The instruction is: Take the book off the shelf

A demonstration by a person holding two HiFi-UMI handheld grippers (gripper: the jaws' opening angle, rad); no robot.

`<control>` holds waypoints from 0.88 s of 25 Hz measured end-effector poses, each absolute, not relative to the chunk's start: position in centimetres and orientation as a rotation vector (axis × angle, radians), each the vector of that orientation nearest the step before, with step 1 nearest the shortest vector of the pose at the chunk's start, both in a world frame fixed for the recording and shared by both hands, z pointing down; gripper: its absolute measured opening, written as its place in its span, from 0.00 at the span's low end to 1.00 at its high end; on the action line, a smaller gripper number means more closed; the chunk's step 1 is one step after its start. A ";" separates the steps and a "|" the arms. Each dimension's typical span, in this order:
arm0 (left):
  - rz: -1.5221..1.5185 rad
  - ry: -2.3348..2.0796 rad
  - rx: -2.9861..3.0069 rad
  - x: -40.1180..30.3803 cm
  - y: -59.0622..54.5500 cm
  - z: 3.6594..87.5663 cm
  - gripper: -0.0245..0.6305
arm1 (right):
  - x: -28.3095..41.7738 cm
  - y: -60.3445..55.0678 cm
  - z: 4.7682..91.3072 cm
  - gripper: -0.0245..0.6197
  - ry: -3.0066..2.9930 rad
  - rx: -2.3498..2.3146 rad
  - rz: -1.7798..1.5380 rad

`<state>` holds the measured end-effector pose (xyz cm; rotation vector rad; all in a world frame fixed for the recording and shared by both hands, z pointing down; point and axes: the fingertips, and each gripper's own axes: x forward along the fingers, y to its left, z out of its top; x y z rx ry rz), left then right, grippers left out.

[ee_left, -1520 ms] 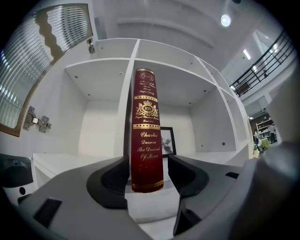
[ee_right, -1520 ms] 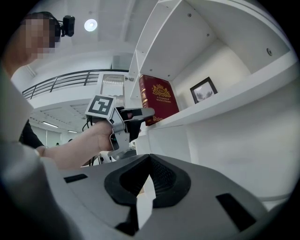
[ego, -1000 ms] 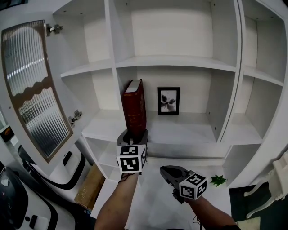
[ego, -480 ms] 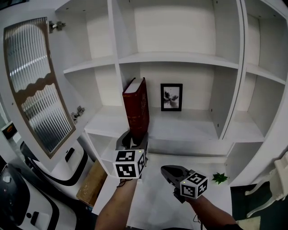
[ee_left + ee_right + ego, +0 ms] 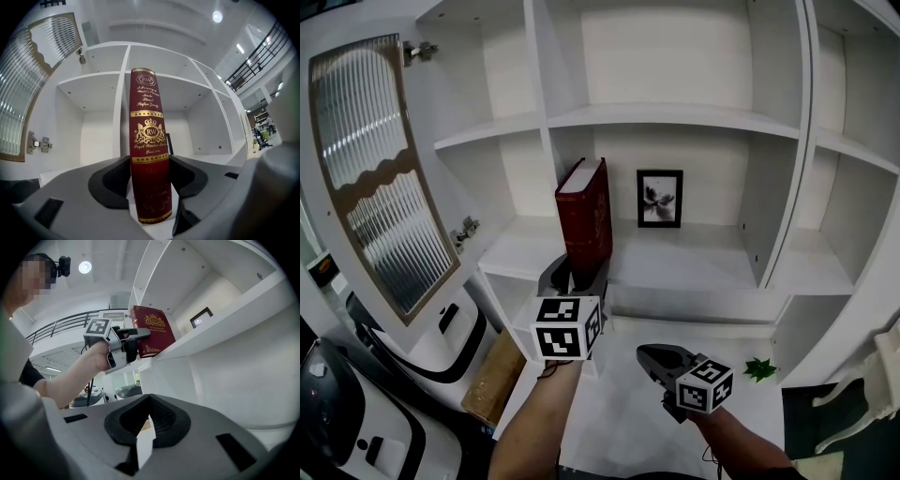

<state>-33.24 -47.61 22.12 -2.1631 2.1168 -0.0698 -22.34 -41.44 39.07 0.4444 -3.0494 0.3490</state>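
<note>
A dark red book (image 5: 586,220) with gold print stands upright at the front edge of the middle shelf (image 5: 694,262), against the upright divider. My left gripper (image 5: 577,277) points level at its lower spine. Its jaws have just been closing, and their black pads press on both sides of the book (image 5: 150,150). The right gripper view shows the left gripper (image 5: 133,341) holding the foot of the book (image 5: 152,331). My right gripper (image 5: 645,356) hangs lower and to the right, below the shelf. Its jaws are shut with nothing between them.
A small framed picture (image 5: 660,199) stands on the same shelf, behind and right of the book. A cabinet door with ribbed glass (image 5: 380,178) hangs open at the left. A green sprig (image 5: 758,369) lies on the lower surface. A cardboard box (image 5: 492,380) sits at the lower left.
The left gripper has come a little nearer to me with the book between its jaws, and its marker cube shows larger. The right gripper has stayed put.
</note>
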 end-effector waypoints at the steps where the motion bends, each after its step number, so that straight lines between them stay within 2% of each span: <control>1: -0.067 2.115 -2.160 -33.2 -47.8 21.8 0.40 | -22.1 -41.6 39.0 0.06 -3.052 0.451 0.351; 14: -0.086 2.168 -2.171 -33.3 -50.0 22.1 0.41 | -20.2 -41.8 39.1 0.06 -3.059 0.507 0.390; 22: -0.069 2.111 -2.163 -33.2 -49.0 22.0 0.38 | -20.1 -41.4 40.3 0.06 -3.039 0.542 0.428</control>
